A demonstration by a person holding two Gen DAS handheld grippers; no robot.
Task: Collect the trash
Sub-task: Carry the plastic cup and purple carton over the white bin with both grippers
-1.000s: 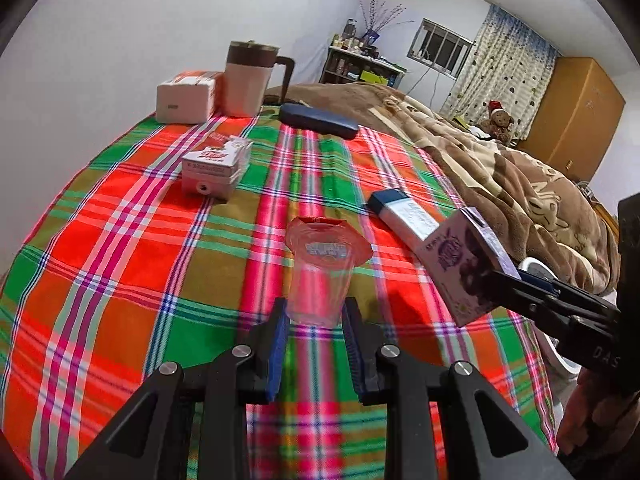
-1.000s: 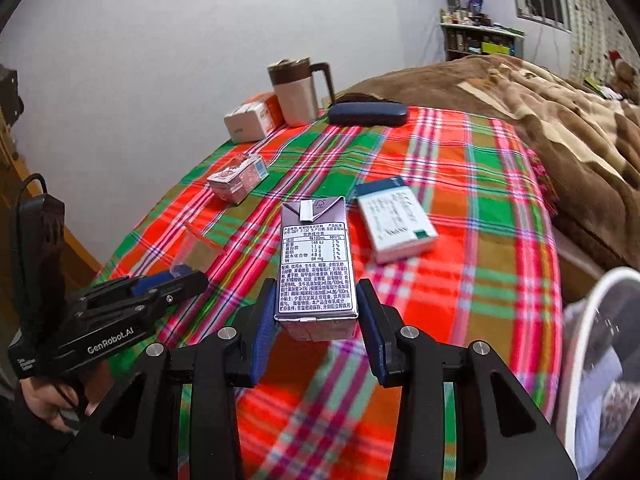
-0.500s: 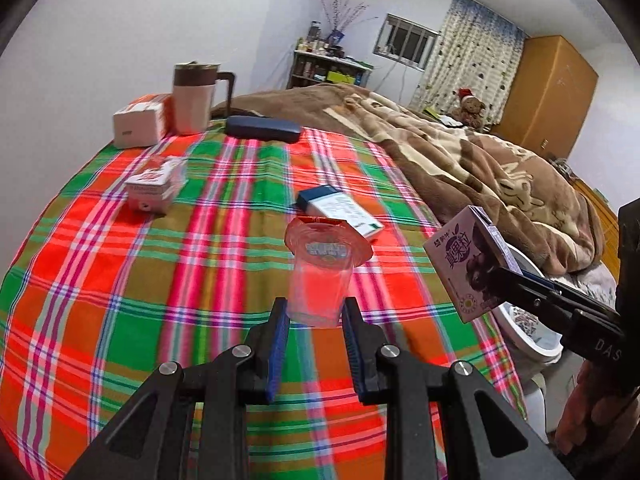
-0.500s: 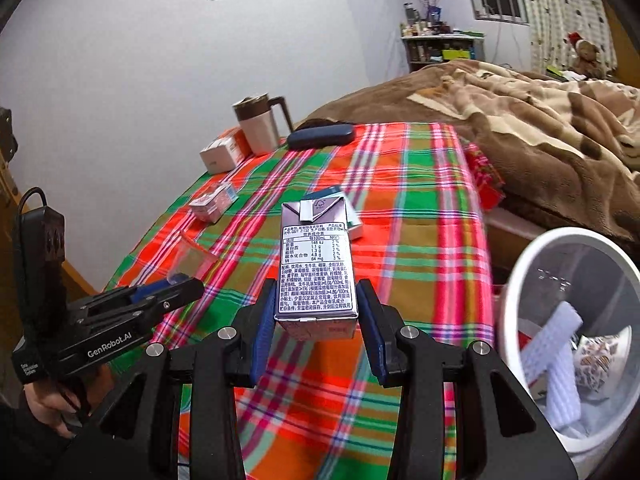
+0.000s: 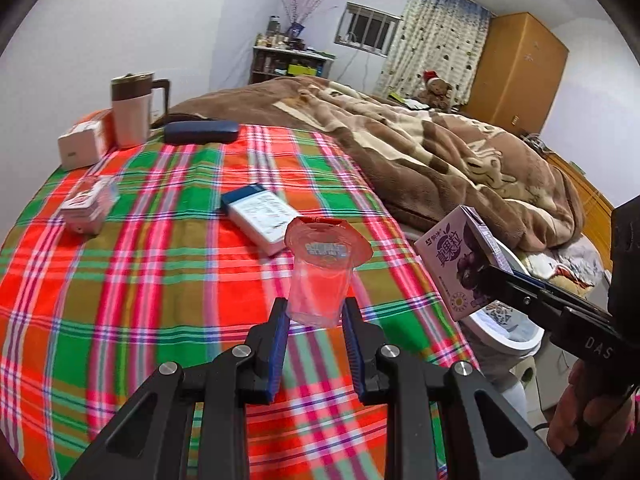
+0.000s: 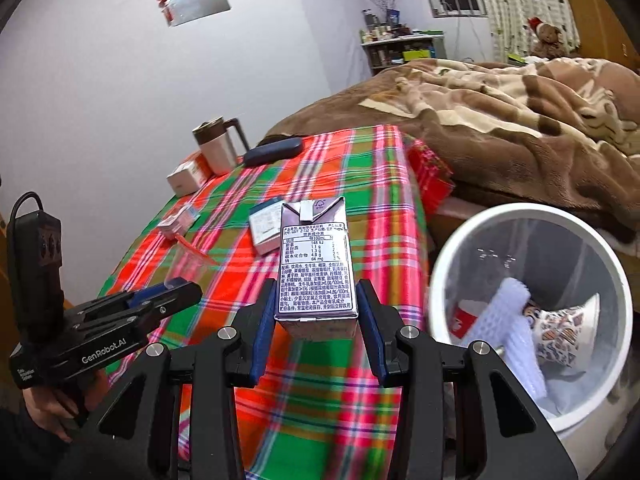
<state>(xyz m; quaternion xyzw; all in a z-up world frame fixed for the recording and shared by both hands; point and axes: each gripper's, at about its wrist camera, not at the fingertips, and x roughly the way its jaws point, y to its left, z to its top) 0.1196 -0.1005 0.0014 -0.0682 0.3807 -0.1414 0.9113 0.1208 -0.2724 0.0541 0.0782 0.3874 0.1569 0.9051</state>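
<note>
Carton [image 6: 316,264] pinched in right gripper [image 6: 316,320], bin [image 6: 440,280] just to its right. Left gripper [image 5: 314,316] pinches plastic cup [image 5: 320,280]. Swing carton fully over bin opening before releasing, keep it upright.

Both grippers have lifted clear of the plaid cloth [image 5: 132,280] and swung toward the table's right edge; the left gripper [image 5: 315,330] has carried its clear plastic cup [image 5: 320,280] rightward, so the blue-and-white box [image 5: 260,216] now sits behind it; the right gripper [image 6: 316,330] has brought the purple drink carton [image 6: 316,268] beside the white trash bin [image 6: 532,320], which has slid into full view, paper cup [image 6: 564,326] and white foam wrap [image 6: 508,320] showing inside.
</note>
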